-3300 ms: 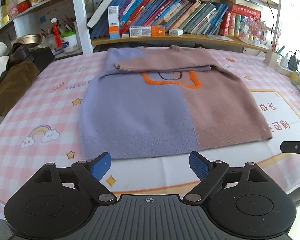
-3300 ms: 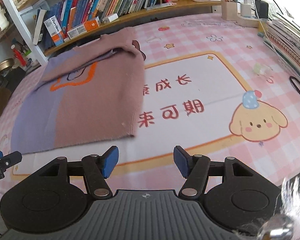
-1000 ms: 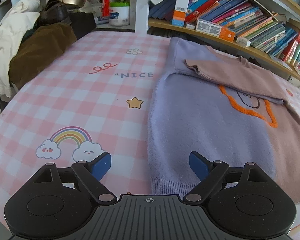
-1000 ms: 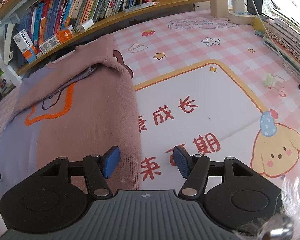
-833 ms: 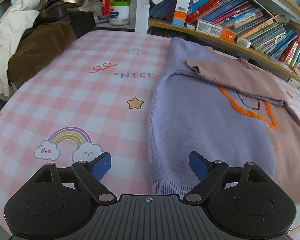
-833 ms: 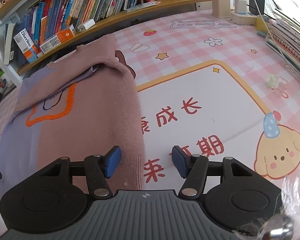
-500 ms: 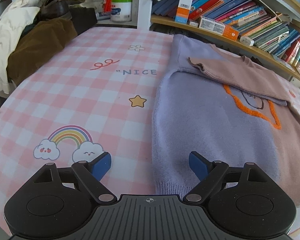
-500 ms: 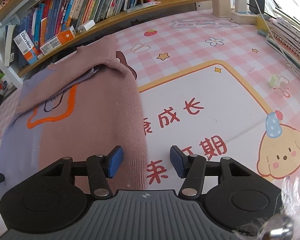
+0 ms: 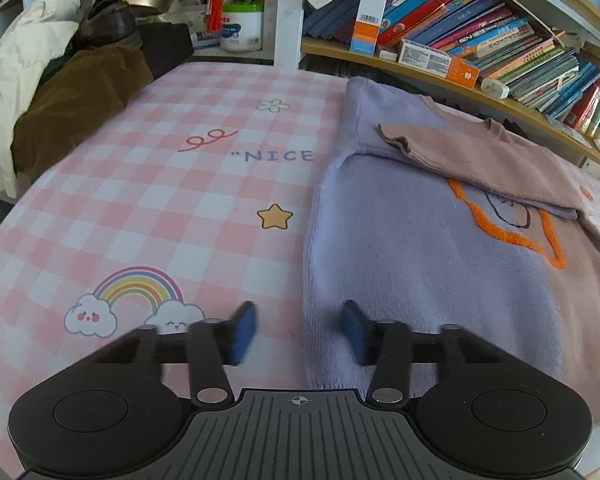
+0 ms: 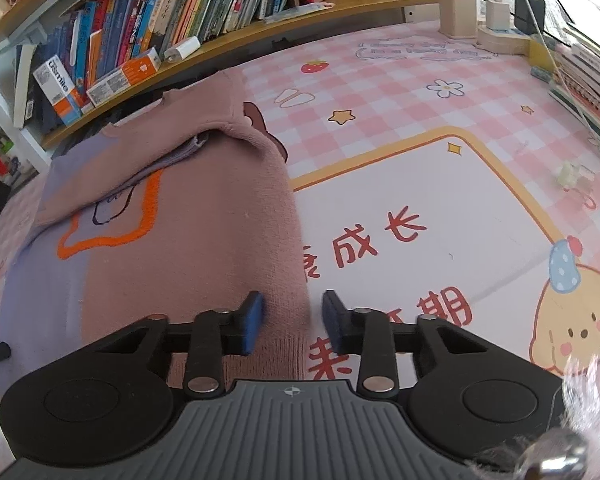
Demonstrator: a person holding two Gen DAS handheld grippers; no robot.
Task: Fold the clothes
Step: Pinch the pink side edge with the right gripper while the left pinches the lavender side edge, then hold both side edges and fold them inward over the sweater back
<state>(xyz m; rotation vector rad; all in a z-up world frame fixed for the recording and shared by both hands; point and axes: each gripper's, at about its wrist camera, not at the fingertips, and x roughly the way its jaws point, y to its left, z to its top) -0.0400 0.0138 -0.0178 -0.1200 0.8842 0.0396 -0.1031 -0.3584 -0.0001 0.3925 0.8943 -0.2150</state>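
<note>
The pink checked tablecloth (image 9: 148,200) fills both views, and on it lies the two-tone sweater (image 9: 420,248) — lilac on one half, dusty pink on the other, sleeves folded across the chest — flat in front of the bookshelf (image 10: 228,44). My left gripper (image 9: 298,330) sits at the lilac hem corner, its jaws just closing to a narrow gap with the sweater's edge between the blue pads, though I cannot tell that they pinch it yet. My right gripper (image 10: 293,322) stands likewise at the pink hem corner — jaws just narrowing, the knit edge between them, contact not discernible.
</note>
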